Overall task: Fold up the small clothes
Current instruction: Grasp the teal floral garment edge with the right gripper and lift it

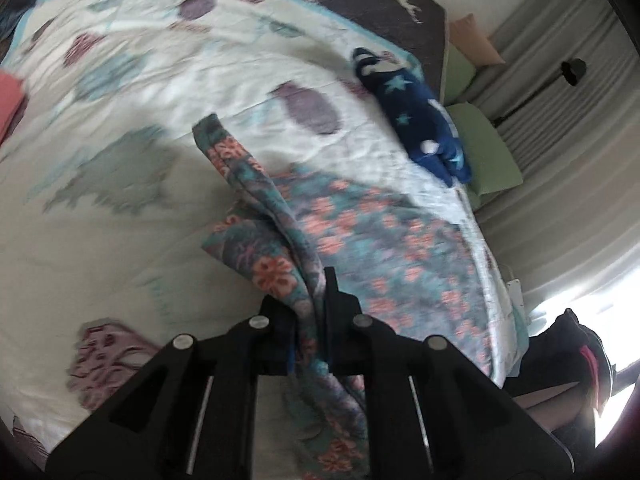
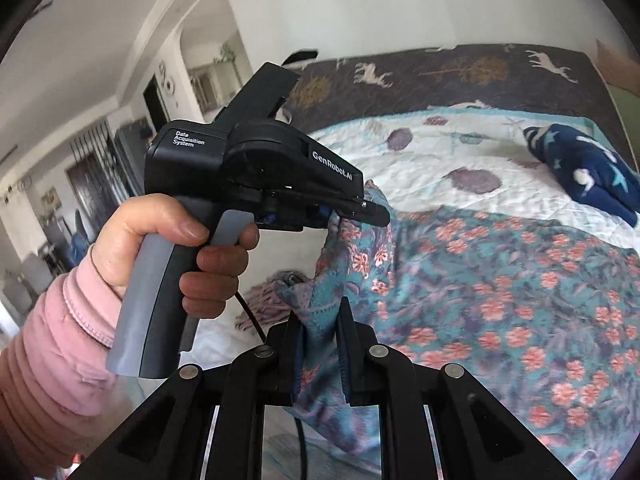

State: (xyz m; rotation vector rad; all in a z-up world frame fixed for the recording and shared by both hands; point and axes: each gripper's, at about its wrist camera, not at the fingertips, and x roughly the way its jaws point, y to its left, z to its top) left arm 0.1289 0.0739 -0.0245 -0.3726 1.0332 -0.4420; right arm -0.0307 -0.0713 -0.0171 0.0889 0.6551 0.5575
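White walls and an arched doorway back a bed [image 2: 460,148] with a leaf-print quilt; at center frame the floral garment [image 2: 500,280] drapes across it, both grippers' jaws clenched on its edge, navy star-print cloth [image 2: 588,168] upper right.

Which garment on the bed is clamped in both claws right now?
The teal floral garment: the left claw and right claw both pinch its edge. The navy star-print garment and the pink knit piece lie untouched.
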